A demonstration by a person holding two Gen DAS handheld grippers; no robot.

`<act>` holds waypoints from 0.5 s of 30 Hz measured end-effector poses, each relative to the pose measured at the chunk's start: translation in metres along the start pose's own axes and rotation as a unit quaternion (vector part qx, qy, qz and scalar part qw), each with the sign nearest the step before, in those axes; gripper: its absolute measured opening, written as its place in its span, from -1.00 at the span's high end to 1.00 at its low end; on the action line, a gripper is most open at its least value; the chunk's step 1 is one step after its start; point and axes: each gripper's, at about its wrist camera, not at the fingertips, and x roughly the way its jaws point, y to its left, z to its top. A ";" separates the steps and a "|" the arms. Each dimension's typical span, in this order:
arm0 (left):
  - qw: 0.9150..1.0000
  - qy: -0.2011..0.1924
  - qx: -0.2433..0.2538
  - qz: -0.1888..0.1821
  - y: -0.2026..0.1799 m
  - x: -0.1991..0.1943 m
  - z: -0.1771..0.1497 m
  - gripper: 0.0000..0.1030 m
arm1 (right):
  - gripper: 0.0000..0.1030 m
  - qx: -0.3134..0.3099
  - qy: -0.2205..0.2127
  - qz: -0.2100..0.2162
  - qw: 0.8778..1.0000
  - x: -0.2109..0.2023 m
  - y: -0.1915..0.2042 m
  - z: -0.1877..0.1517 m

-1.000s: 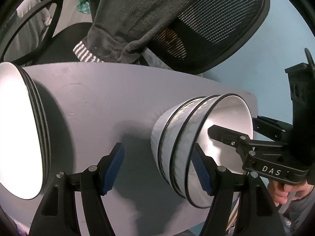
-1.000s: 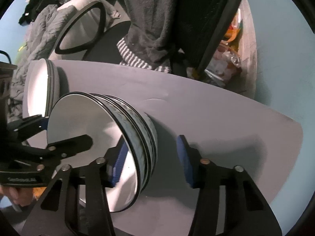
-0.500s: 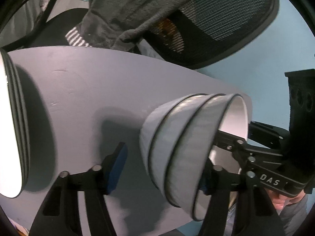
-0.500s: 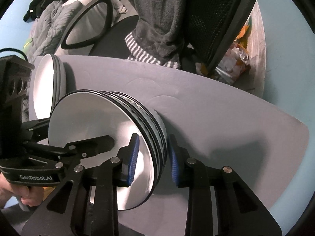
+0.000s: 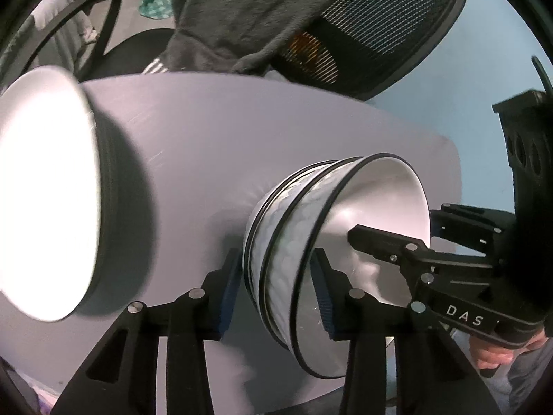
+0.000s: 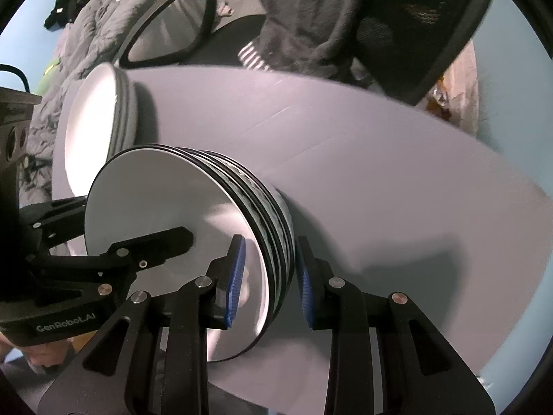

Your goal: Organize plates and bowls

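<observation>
A stack of white bowls with black rims (image 5: 304, 242) sits on the grey table (image 5: 214, 145); it also shows in the right wrist view (image 6: 193, 228). My left gripper (image 5: 276, 287) is shut on the stack's near wall, one finger inside and one outside. My right gripper (image 6: 269, 273) is shut on the opposite wall of the same stack. A stack of white plates (image 5: 45, 190) sits to the left; it also shows in the right wrist view (image 6: 100, 117), behind the bowls.
A black mesh office chair (image 5: 363, 24) with a dark grey garment (image 5: 242, 17) draped on it stands behind the table. A second chair's armrest (image 6: 172, 24) and bedding (image 6: 69, 41) lie beyond the table's far left edge.
Both grippers have closed from open onto the bowl stack's rim. The left wrist view has swung so more of the plates shows.
</observation>
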 end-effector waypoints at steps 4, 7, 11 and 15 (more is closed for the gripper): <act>1.000 -0.002 -0.007 0.000 0.021 -0.008 -0.022 0.36 | 0.43 -0.004 0.001 -0.005 1.000 0.009 0.022 -0.010; 1.000 -0.004 -0.011 0.001 0.032 -0.014 -0.035 0.44 | 0.45 0.004 0.004 -0.004 1.000 0.014 0.033 -0.017; 1.000 -0.006 -0.008 0.009 0.043 -0.018 -0.046 0.54 | 0.46 0.017 0.007 0.002 1.000 0.019 0.042 -0.025; 1.000 -0.005 0.009 0.025 0.048 -0.022 -0.055 0.59 | 0.48 0.032 0.010 0.012 0.999 0.024 0.049 -0.034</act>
